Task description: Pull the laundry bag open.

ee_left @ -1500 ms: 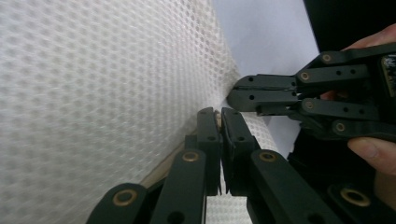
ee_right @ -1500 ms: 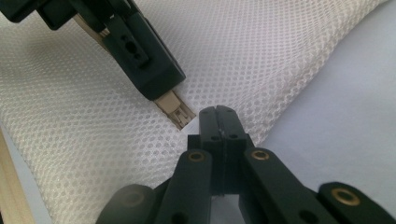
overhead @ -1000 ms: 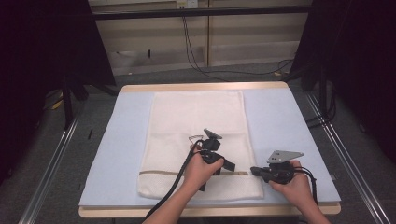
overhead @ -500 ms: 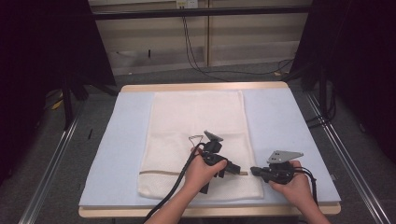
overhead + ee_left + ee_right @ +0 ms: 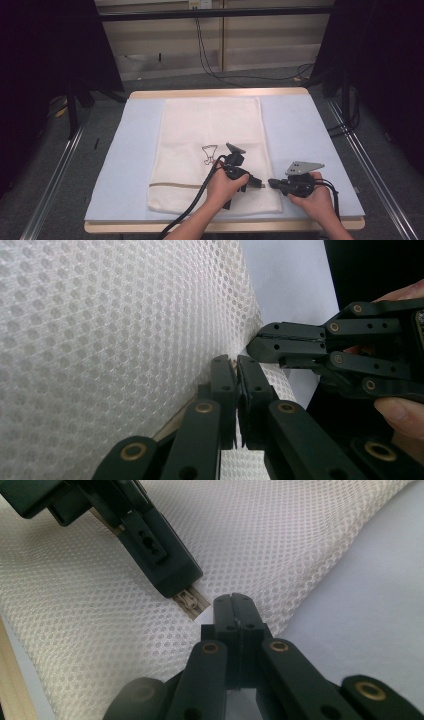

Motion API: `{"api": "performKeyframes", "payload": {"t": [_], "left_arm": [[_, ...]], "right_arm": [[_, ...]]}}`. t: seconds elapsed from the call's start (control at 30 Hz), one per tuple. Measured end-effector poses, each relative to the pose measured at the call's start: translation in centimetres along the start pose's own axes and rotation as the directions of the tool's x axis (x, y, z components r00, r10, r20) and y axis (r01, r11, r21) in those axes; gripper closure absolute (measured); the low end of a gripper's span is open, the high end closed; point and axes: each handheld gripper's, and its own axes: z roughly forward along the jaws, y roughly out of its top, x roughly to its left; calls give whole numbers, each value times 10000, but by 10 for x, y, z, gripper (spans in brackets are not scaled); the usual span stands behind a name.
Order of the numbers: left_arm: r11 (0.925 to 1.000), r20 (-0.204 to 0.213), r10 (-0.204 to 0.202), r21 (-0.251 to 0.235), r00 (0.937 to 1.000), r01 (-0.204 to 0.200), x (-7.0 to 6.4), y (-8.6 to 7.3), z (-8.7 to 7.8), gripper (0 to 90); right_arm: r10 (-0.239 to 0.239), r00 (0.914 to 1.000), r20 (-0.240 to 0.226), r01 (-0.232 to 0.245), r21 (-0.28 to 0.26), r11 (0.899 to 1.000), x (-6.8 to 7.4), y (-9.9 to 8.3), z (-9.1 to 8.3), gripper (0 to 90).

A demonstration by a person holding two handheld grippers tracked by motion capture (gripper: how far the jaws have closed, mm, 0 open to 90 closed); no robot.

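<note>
On the table (image 5: 320, 130), both grippers pinch the mesh bag's (image 5: 210, 125) edge.

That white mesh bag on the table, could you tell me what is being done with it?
A person holds a two-jaw gripper in each hand over the white mesh laundry bag, which lies flat on the pale blue table cover. Both work at the tan zipper strip near the bag's right edge. The left gripper is shut at the zipper's end; the right gripper is shut on the bag's edge beside it.
</note>
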Motion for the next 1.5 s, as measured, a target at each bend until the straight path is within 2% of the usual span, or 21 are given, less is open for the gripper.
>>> {"api": "performKeyframes", "payload": {"t": [0.07, 0.13, 0.2, 0.27, 0.3, 0.37, 0.5, 0.6, 0.63, 0.8, 0.87, 0.9, 1.03, 1.37, 1.4, 1.5], "left_arm": [[10000, 121, -16, 31, 9999, 16, 1, 1, -3, 874], [10000, 56, 2, 27, 10000, -2, 1, 1, -5, 875], [10000, -7, 49, 34, 10000, -49, 3, 2, -15, 875], [10000, -19, -36, 41, 10000, 36, 3, 1, -18, 875], [10000, -220, 61, 24, 9997, -61, 5, 0, -26, 875], [9999, -252, 142, 95, 9996, -139, 8, 0, -34, 875], [10000, -260, 57, 0, 9996, -57, 12, -3, -44, 875], [10000, -310, 74, 42, 9995, -73, 16, -4, -50, 875], [10000, -220, -25, -7, 9998, 25, 16, -5, -51, 875], [10000, -159, -22, 58, 9999, 23, 19, -7, -55, 875], [9999, -273, 90, 114, 9996, -87, 19, -7, -57, 875], [9999, -252, -63, 79, 9997, 65, 20, -8, -59, 875], [9999, -287, -155, 28, 9995, 156, 24, -9, -69, 875], [9998, -436, -171, -93, 9989, 167, 38, -16, -89, 875], [9996, -254, -275, -97, 9993, 273, 39, -16, -90, 875], [9993, -268, -344, -178, 9990, 339, 42, -18, -94, 875]], "right_arm": [[20, 10000, -7, -20, 22, 10000, 0, 0, 0, 900], [-2, 10000, -5, 2, 32, 10000, 0, 0, 0, 900], [12, 10000, 5, -12, 67, 10000, 1, 1, 0, 900], [-13, 10000, -20, 13, 42, 10000, 0, 0, 0, 900], [-6, 10000, -42, 6, 15, 10000, 0, 0, 0, 900], [4, 10000, -28, -4, 21, 10000, 0, 0, 0, 900], [14, 10000, 23, -15, 41, 10000, 1, 0, 0, 900], [-30, 10000, 24, 30, 27, 10000, 1, 0, 0, 900], [-33, 10000, 18, 33, 21, 10000, 1, 0, 0, 900], [17, 10000, -33, -17, 15, 10000, 0, 0, 0, 900], [17, 10000, -45, -17, 13, 10000, 0, 0, 0, 900], [18, 10000, 8, -18, 7, 10000, 1, 0, 0, 900], [21, 10000, -38, -21, 12, 10000, 0, 0, 0, 900], [38, 10000, 36, -38, 11, 10000, 1, 1, 1, 900], [38, 10000, 36, -38, 11, 10000, 1, 1, 1, 900], [73, 10000, 23, -73, -4, 10000, 1, 0, 0, 900]]}}
